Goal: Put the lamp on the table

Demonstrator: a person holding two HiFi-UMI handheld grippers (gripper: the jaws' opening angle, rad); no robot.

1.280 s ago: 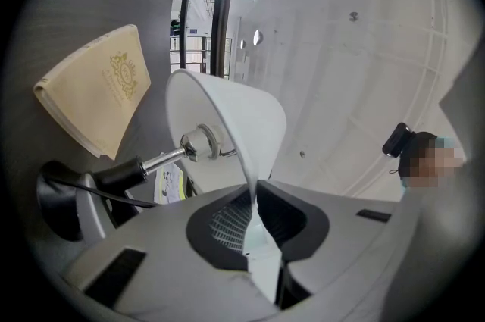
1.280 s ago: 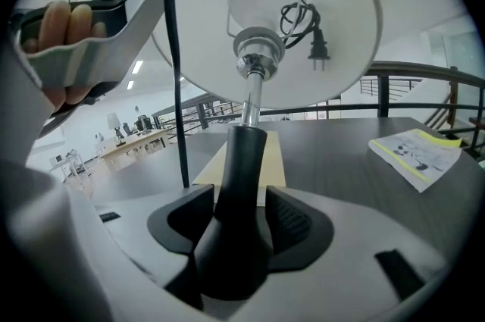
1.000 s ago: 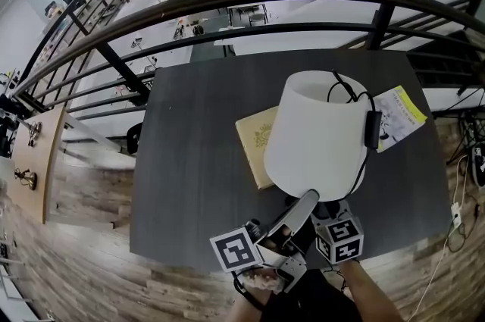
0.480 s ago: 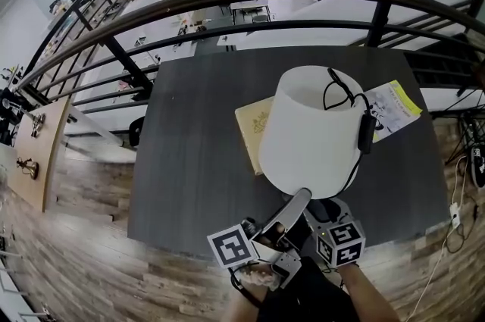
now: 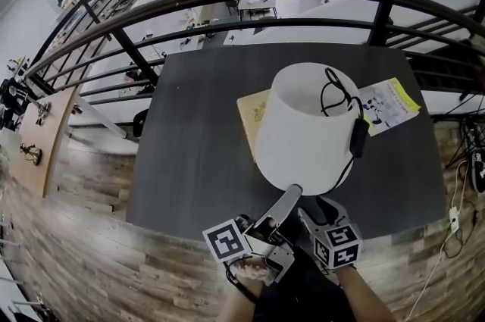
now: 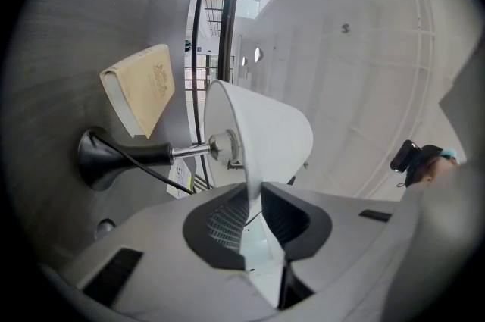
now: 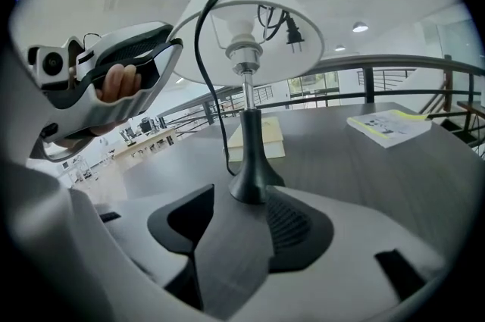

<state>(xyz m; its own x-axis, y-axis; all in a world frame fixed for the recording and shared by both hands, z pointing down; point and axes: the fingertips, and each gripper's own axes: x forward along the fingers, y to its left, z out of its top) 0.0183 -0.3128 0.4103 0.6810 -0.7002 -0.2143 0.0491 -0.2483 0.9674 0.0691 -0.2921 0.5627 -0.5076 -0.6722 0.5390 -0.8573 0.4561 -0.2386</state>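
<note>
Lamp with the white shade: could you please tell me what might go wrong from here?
The left gripper is shut only on the thin rim of the white lampshade, so a pull could tilt the lamp or dent the shade. The black cord is draped over the shade with its plug dangling; it could snag the gripper.

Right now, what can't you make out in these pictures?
Lamp base: hidden under the shade in the head view.
Its foot: right gripper view, cut off by the right claw, so contact with the table is unclear.
Book: head view, partly behind the shade.
Leaflet print: too small in every view.
</note>
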